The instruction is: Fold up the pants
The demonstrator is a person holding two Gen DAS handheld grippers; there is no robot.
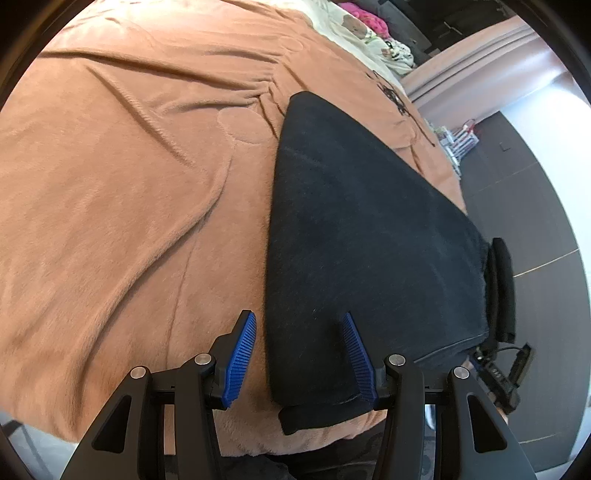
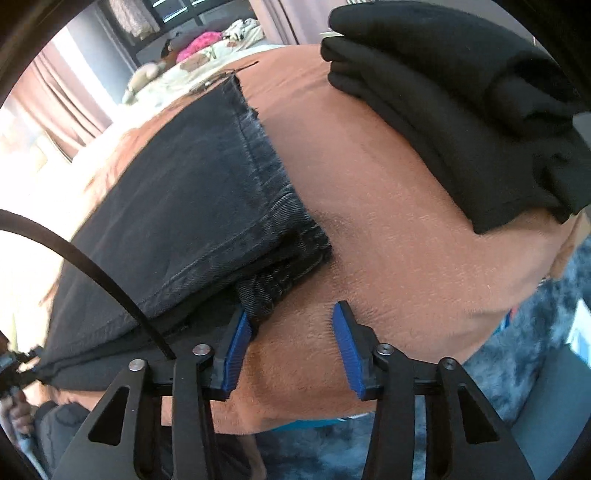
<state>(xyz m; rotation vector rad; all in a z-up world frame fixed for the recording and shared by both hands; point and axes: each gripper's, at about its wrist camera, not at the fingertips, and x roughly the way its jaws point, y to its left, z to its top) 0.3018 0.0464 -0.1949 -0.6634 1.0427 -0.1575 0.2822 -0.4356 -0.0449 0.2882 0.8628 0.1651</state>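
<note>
Black pants (image 1: 354,229) lie folded lengthwise on an orange-brown blanket (image 1: 129,184). My left gripper (image 1: 299,325) is open and empty, its fingers straddling the pants' near left edge just above the cloth. In the right wrist view the same pants (image 2: 177,221) show their frayed hem end (image 2: 280,221). My right gripper (image 2: 290,317) is open and empty, just right of the hem corner, over the bare blanket (image 2: 388,258). The right gripper also shows at the pants' far end in the left wrist view (image 1: 502,288).
A stack of folded black garments (image 2: 461,110) lies on the blanket at the upper right. Pillows and a pink item (image 1: 365,18) sit at the head of the bed. The bed edge is close below both grippers; dark floor (image 1: 535,221) and a blue rug (image 2: 517,369) lie beyond.
</note>
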